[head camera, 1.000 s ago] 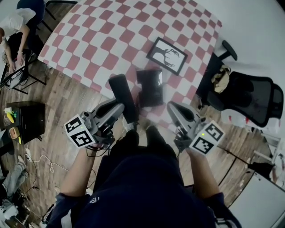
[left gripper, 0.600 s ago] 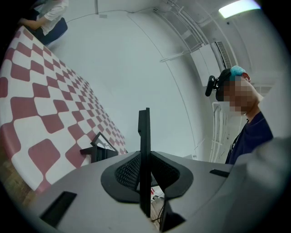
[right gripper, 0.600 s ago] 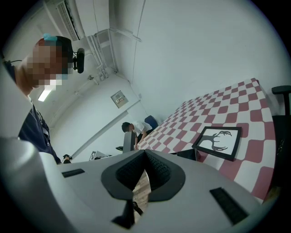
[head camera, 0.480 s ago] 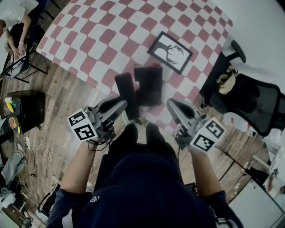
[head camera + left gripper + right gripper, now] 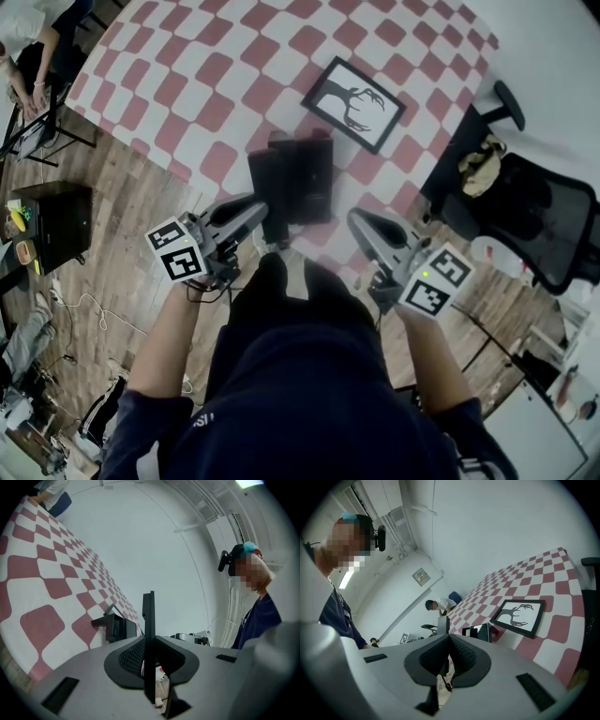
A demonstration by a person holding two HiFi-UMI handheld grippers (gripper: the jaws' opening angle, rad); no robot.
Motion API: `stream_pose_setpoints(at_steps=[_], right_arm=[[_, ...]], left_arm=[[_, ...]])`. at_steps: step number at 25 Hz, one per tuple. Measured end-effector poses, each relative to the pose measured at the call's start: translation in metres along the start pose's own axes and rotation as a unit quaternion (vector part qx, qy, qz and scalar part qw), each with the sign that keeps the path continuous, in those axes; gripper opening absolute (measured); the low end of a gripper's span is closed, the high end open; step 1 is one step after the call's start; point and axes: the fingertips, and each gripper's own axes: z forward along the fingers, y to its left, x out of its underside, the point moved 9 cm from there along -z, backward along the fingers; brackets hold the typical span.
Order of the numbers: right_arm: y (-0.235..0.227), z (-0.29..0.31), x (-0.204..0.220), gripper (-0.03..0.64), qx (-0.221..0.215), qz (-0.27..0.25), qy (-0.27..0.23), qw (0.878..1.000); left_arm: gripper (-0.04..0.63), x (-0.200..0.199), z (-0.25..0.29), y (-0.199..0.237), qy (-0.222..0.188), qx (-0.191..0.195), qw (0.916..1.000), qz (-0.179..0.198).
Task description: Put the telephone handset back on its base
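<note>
My left gripper (image 5: pixel 255 216) is shut on the lower end of the black telephone handset (image 5: pixel 268 195), which hangs over the table's near edge. The handset's right side is against or very close to the black base (image 5: pixel 309 180); I cannot tell whether they touch. In the left gripper view the handset (image 5: pixel 149 613) shows edge-on as a thin slab pinched between the jaws, and the base (image 5: pixel 114 626) stands to its left. My right gripper (image 5: pixel 359 225) is shut on nothing, off to the right of the base. From the right gripper view the base (image 5: pixel 480 632) lies ahead.
A red-and-white checkered table (image 5: pixel 206 84) carries a black-framed antler picture (image 5: pixel 354 105) beyond the base. A black office chair (image 5: pixel 527 216) stands at the right. On the wooden floor at the left are a black box (image 5: pixel 52 230) and a seated person (image 5: pixel 28 47).
My left gripper has carried the handset to the right, from apart and tilted to upright beside the base's left side. The right gripper has hardly moved.
</note>
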Motion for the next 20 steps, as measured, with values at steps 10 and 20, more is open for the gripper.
stream_pose_setpoints(at_steps=[10, 20], right_arm=[[-0.018, -0.002, 0.009, 0.015, 0.009, 0.015, 0.024, 1.000], [-0.029, -0.005, 0.014, 0.015, 0.018, 0.025, 0.035, 0.999]], left_arm=[[0.087, 0.016, 0.019, 0.025, 0.026, -0.013, 0.9995, -0.010], [0.087, 0.021, 0.030, 0.041, 0.028, -0.015, 0.9992, -0.025]])
